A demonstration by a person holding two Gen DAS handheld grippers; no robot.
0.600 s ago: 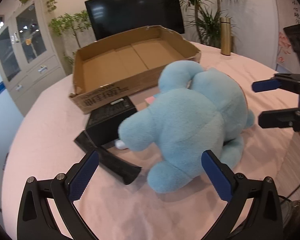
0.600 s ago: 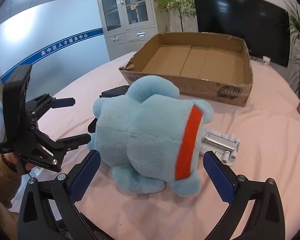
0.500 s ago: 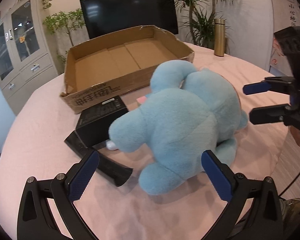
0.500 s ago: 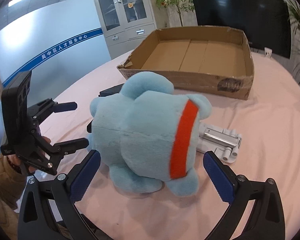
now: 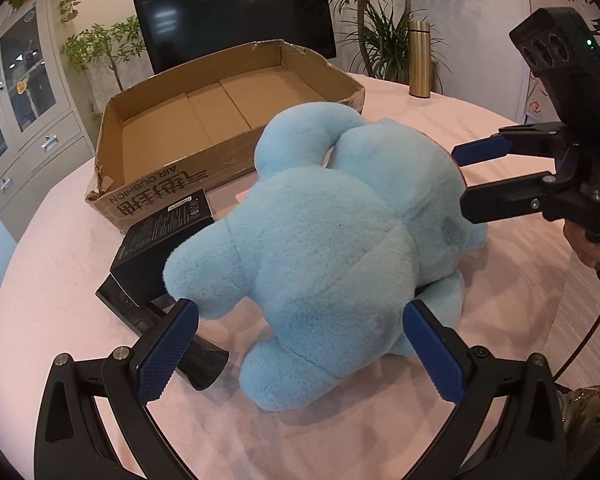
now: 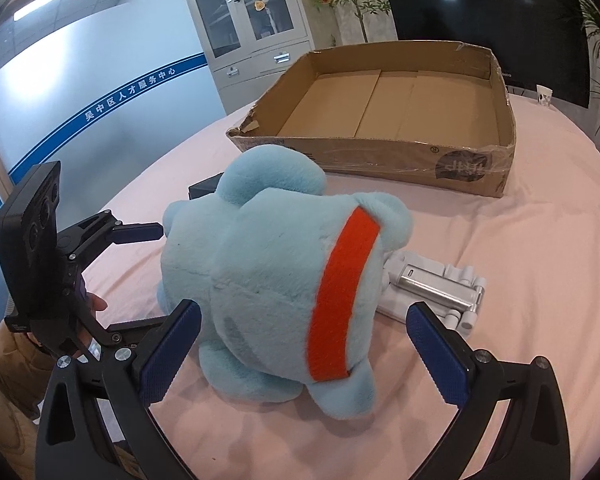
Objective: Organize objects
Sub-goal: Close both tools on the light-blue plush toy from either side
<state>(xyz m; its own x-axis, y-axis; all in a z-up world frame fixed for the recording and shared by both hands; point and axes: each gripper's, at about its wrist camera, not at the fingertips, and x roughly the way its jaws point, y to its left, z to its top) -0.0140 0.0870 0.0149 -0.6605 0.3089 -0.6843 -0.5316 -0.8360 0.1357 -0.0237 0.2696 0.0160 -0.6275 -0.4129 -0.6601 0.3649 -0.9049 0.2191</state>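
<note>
The blue plush toy (image 5: 332, 248) is lying face down at the centre of both frames on the pink tablecloth (image 5: 60, 280), its long axis running from lower left toward upper right in the left wrist view; an orange band (image 6: 340, 296) is crossing its body. The left gripper (image 5: 300, 344) is standing wide apart, its 2 blue pads (image 5: 168, 352) flanking the toy's near end, 1 pad touching the fur. The right gripper (image 6: 304, 348) is likewise spread wide around the toy, clamping nothing. A black box (image 5: 160, 244) is sitting at the toy's left, a white and silver device (image 6: 432, 288) at centre right, the open cardboard box (image 5: 148, 196) behind.
</note>
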